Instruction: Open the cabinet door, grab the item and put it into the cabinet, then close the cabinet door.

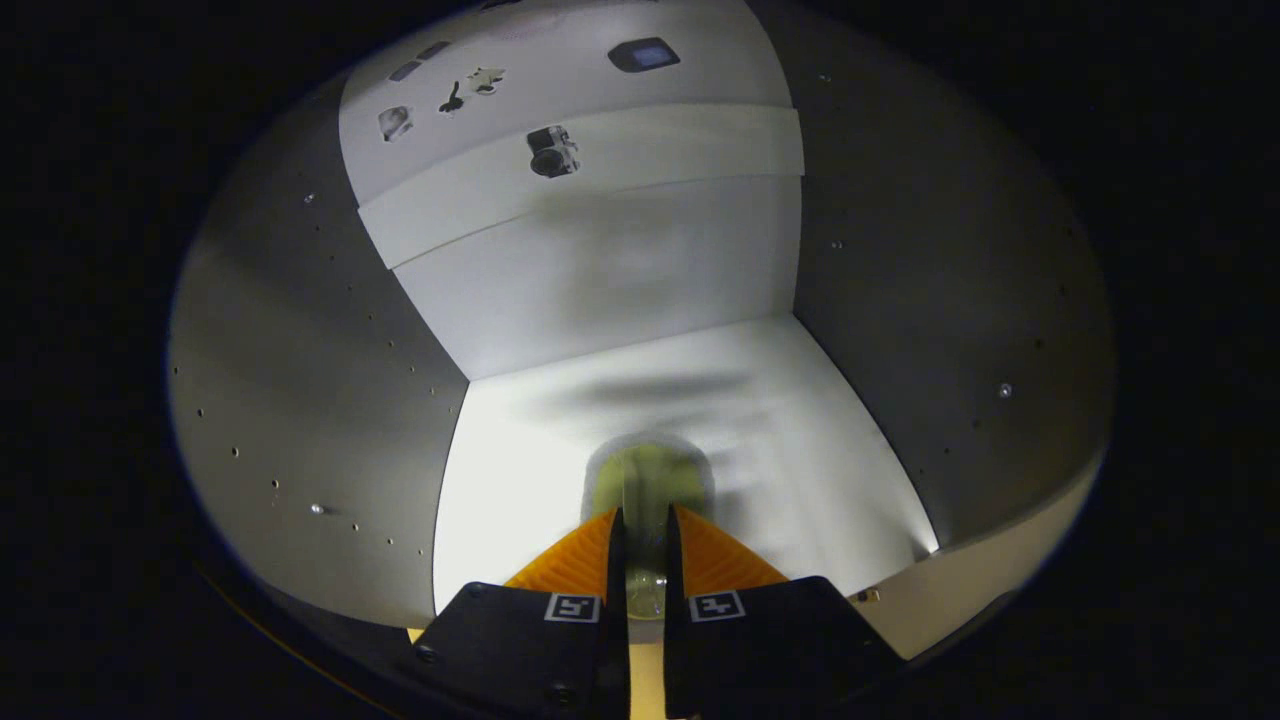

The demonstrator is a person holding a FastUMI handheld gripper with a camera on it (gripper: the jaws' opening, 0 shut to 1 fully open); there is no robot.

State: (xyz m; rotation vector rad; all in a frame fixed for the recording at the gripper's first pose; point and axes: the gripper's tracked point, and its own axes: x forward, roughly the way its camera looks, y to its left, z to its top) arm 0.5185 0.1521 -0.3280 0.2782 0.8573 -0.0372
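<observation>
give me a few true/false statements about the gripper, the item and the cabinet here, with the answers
1. The hand-held gripper is shut on the pale yellow-green translucent item. True.
2. The item is inside the white cabinet, over its bright floor panel. True.
3. The item lies against the cabinet's back wall. False: bare floor shows between the item and the back wall.
4. The fingers are spread wide with nothing between them. False: they are close together with the item between them.
5. Small holes dot the cabinet's side walls. True.

The tongs (645, 515) have two ribbed wedge-shaped fingers on dark angular blocks. Each block carries a small square black-and-white marker, and screws sit near the lower corners.
</observation>
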